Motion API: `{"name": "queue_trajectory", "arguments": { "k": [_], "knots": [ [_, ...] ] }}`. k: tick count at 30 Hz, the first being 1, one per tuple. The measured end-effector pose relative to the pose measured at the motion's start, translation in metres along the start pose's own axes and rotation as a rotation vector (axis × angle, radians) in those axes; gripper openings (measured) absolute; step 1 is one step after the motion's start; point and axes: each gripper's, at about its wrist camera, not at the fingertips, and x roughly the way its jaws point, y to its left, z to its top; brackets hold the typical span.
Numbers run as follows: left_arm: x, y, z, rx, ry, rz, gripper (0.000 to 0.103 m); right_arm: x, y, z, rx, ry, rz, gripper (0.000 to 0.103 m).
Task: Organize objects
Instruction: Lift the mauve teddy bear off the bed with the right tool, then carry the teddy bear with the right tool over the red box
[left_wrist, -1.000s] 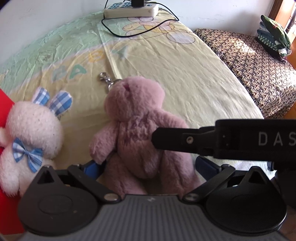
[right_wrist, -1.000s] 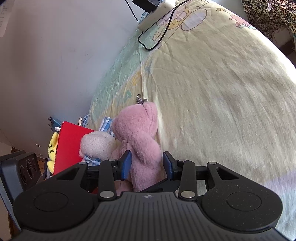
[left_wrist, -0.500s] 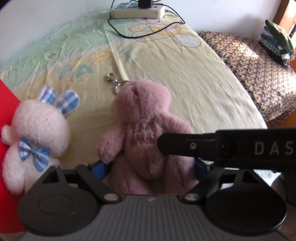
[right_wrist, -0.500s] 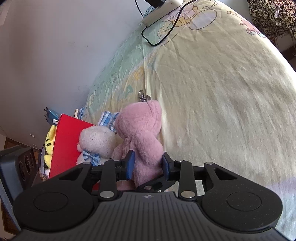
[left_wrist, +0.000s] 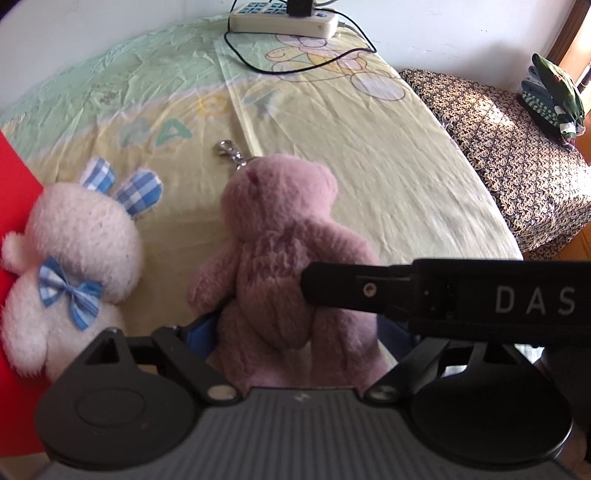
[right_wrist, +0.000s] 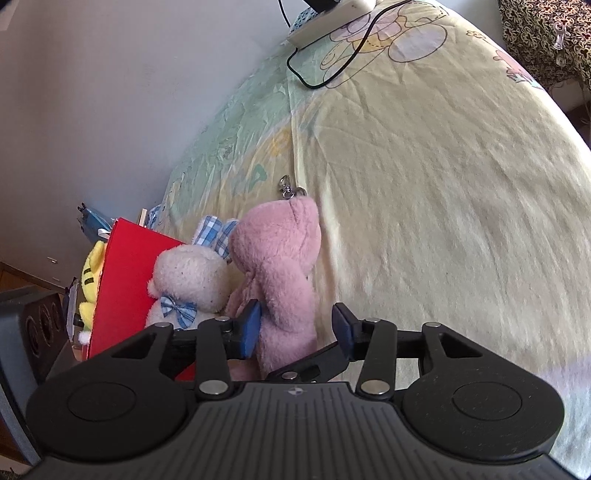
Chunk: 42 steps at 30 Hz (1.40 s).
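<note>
A pink plush bear (left_wrist: 284, 254) with a metal clip (left_wrist: 229, 151) sits on the yellow bedsheet, also in the right wrist view (right_wrist: 284, 277). My left gripper (left_wrist: 299, 332) is open, its blue pads either side of the bear's legs. My right gripper (right_wrist: 297, 325) is open around the bear's lower body; its black finger (left_wrist: 369, 288) crosses in front of the bear in the left wrist view. A white plush bunny (left_wrist: 70, 258) with blue checked ears and bow leans beside the bear against a red panel (right_wrist: 125, 280).
A white power strip (left_wrist: 282, 20) with a black cable lies at the far end of the bed. A patterned cloth surface (left_wrist: 517, 155) with folded clothes (left_wrist: 554, 96) is to the right. A yellow plush (right_wrist: 90, 280) and a speaker (right_wrist: 33, 332) stand behind the red panel.
My right gripper has opened from its grip on the pink bear. The bear and bunny sit slightly farther right in the left wrist view.
</note>
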Motion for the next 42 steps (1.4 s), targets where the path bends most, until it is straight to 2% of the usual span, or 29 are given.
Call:
{"name": "queue_trajectory", "arguments": {
  "k": [3,4,6,7,11,13,27,42],
  "knots": [
    [0.001,-0.001,0.000,0.000,0.004,0.000,0.093,0.002,0.000,0.001,0.012,0.006,0.017,0.047],
    [0.001,-0.002,0.000,0.002,0.001,0.004,0.089,0.002,0.000,0.001,0.009,0.007,0.018,0.047],
    [0.000,-0.003,0.000,0.011,-0.006,0.023,0.079,0.002,0.001,0.001,0.000,0.013,0.031,0.038],
    [0.000,-0.003,0.000,0.013,-0.008,0.027,0.077,0.002,0.001,0.002,0.008,0.018,0.042,0.030],
    [-0.002,0.001,0.001,0.006,-0.013,0.022,0.071,0.001,0.006,0.003,0.004,0.027,0.047,0.027],
    [-0.005,0.003,0.002,-0.001,-0.017,0.018,0.068,-0.001,0.008,0.003,0.005,0.023,0.055,0.026],
    [-0.055,-0.005,0.001,0.014,-0.112,0.030,0.066,-0.038,0.042,-0.008,-0.102,-0.082,0.068,0.027],
    [-0.105,-0.009,-0.007,0.019,-0.179,0.058,0.066,-0.062,0.067,-0.025,-0.146,-0.139,0.152,0.027]
  ]
}}
